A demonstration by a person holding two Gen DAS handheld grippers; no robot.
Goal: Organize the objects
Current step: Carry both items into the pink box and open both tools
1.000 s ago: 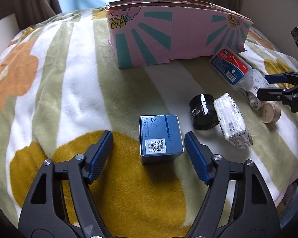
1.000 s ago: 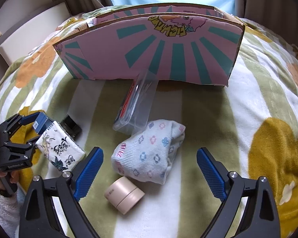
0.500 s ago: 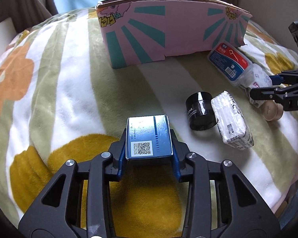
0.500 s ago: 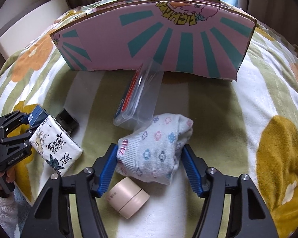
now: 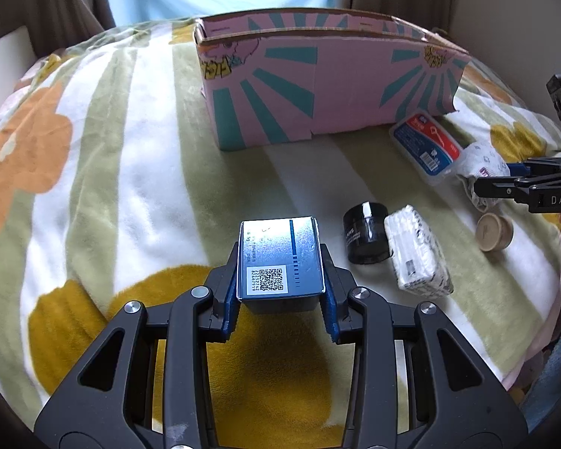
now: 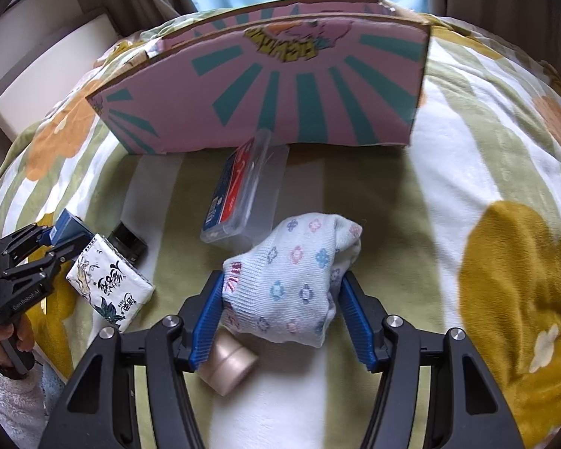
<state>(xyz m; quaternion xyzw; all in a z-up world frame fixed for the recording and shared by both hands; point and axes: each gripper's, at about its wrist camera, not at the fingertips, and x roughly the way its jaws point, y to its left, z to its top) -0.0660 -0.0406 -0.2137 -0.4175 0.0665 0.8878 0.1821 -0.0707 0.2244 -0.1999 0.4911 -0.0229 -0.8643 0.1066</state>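
My left gripper (image 5: 279, 301) is shut on a small blue box (image 5: 280, 262) with a QR label and holds it above the blanket. My right gripper (image 6: 280, 314) is shut on a rolled white sock (image 6: 295, 280) with a flower print. The pink and teal cardboard box (image 5: 318, 86) stands open at the back and also shows in the right wrist view (image 6: 280, 93). The right gripper also shows at the right edge of the left wrist view (image 5: 520, 183), and the left gripper at the left edge of the right wrist view (image 6: 45, 243).
A black jar (image 5: 366, 237), a tissue pack (image 5: 417, 250), a beige round tin (image 5: 494, 231) and a clear plastic case with a red and blue label (image 5: 426, 146) lie on the flowered blanket (image 5: 112, 187). A person in a light blue shirt sits behind the box.
Both grippers have closed: the left on the blue box, the right on the sock. Both objects have since been lifted a little off the blanket.
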